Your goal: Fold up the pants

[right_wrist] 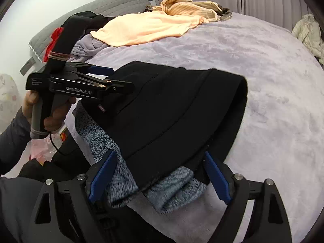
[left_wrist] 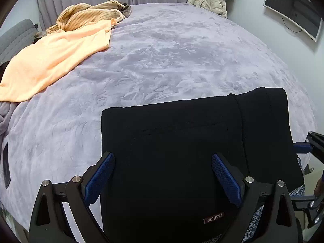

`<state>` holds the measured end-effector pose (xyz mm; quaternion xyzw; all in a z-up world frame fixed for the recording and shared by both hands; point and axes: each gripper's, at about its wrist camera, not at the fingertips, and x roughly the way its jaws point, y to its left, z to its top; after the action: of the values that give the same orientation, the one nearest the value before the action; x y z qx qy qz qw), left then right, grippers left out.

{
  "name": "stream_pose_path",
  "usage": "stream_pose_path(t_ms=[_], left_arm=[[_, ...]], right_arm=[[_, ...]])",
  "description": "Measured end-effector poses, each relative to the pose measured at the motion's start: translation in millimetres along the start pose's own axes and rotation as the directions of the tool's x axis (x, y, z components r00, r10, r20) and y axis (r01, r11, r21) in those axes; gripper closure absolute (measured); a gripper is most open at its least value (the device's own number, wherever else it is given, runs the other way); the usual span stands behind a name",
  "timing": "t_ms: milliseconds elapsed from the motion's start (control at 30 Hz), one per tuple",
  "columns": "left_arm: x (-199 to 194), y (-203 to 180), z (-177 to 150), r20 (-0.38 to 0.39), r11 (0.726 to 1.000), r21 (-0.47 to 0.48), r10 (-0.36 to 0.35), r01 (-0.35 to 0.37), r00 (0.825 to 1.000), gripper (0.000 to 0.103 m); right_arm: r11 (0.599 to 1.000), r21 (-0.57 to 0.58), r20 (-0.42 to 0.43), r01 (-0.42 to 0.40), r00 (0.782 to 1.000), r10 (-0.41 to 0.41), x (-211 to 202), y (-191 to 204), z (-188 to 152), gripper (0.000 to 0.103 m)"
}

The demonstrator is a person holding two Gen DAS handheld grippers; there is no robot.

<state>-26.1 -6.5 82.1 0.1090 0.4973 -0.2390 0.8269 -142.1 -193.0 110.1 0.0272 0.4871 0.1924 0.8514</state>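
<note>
Both wrist views angled down, close over folded pants (left_wrist: 172, 162), shared bed (left_wrist: 162, 60)

Black pants (left_wrist: 172, 141) lie on a pale lilac bed cover (left_wrist: 172, 60), with a small dark red label (left_wrist: 214, 217) lettered in white. Under them sits a blue-grey marled knit (right_wrist: 113, 141), perhaps a sweater, while a peach cloth (left_wrist: 50, 60) and a tan ribbed-stripe garment (left_wrist: 91, 13) lie beyond. Both tools, left tool (left_wrist: 163, 179) and right tool (right_wrist: 161, 177), are black with blue textured pads (left_wrist: 226, 179).

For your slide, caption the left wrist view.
Open left gripper above folded black pants on a lilac blanket.
</note>
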Motion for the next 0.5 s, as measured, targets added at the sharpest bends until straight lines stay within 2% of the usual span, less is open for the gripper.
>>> stream_pose_path(t_ms=[33,67,133,200,267,367,433,500], left_arm=[[1,1,0,0.001,1.0,-0.005,0.002,-0.002,1.0,0.006],[1,2,1,0.003,1.0,-0.009,0.002,-0.002,1.0,0.006],[3,5,2,0.005,1.0,-0.023,0.0,0.0,1.0,0.006],[4,7,3,0.002,1.0,-0.029,-0.002,0.002,1.0,0.006],[2,9,4,0.004,0.999,-0.033,-0.012,0.012,1.0,0.006],[2,14,5,0.012,0.999,-0.045,-0.017,0.018,1.0,0.006],[12,18,4,-0.016,0.999,-0.049,0.01,-0.011,1.0,0.006],[18,23,1,-0.04,0.997,-0.076,-0.015,0.012,0.999,0.006]], right_arm=[[1.0,0.006,0.003,-0.025,1.0,0.025,7,0,0,0.024],[1.0,0.002,0.014,-0.03,0.999,0.03,10,2,1,0.033],[1.0,-0.009,0.028,-0.01,1.0,0.01,11,5,5,0.045],[1.0,-0.008,0.039,-0.001,0.999,0.001,6,6,6,0.073],[1.0,0.008,0.037,-0.003,0.999,0.002,0,4,9,0.078],[0.999,0.05,0.018,0.007,1.0,-0.008,7,-8,9,0.079],[0.993,0.115,-0.024,-0.01,1.0,0.013,19,-22,5,0.077],[0.986,0.159,-0.021,-0.054,0.998,0.059,18,-29,6,0.071]])
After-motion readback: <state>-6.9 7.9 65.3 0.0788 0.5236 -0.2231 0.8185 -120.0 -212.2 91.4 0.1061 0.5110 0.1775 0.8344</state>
